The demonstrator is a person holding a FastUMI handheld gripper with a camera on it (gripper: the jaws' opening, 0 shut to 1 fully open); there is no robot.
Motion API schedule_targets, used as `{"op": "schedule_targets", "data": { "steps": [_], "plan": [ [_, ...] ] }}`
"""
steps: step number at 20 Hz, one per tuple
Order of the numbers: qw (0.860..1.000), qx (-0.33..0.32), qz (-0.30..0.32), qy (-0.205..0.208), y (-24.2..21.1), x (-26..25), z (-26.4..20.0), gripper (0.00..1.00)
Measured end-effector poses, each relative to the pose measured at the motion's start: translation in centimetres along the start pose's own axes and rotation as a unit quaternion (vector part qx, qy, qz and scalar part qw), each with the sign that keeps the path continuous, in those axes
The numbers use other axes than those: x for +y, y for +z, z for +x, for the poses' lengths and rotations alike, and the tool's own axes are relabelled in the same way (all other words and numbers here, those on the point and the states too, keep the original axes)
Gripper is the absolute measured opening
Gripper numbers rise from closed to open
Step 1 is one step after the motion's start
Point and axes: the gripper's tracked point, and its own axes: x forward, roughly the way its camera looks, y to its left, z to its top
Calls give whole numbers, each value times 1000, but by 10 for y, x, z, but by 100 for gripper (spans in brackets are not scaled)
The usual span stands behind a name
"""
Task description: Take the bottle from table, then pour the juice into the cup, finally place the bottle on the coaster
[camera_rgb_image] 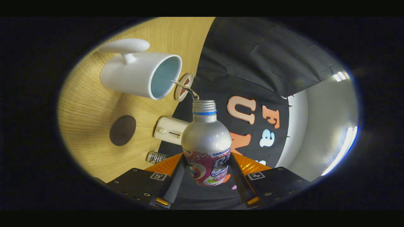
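On the wooden table (94,104), a white cup (139,75) takes a thin stream of juice (186,89) from the open bottle (206,142), pinched between the gripper (206,176) fingers and tipped toward it. A dark coaster (122,130) lies near, beside a silver cap (156,157).

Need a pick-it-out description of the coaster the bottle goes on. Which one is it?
Start at the wooden table, then find the white mug that the bottle, gripped in the claw, is pouring into. The dark round coaster lies flat beside the mug. Unlike the small light disc by the mug's rim, it is plain, dark brown and bare.
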Motion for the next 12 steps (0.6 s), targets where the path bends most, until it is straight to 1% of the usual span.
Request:
{"op": "schedule_targets", "data": {
  "steps": [6,12],
  "plan": [
    [1000,-6,-12,-13,-1,-2,0,76],
    [1000,-13,-22,-14,0,-2,0,76]
  ]
}}
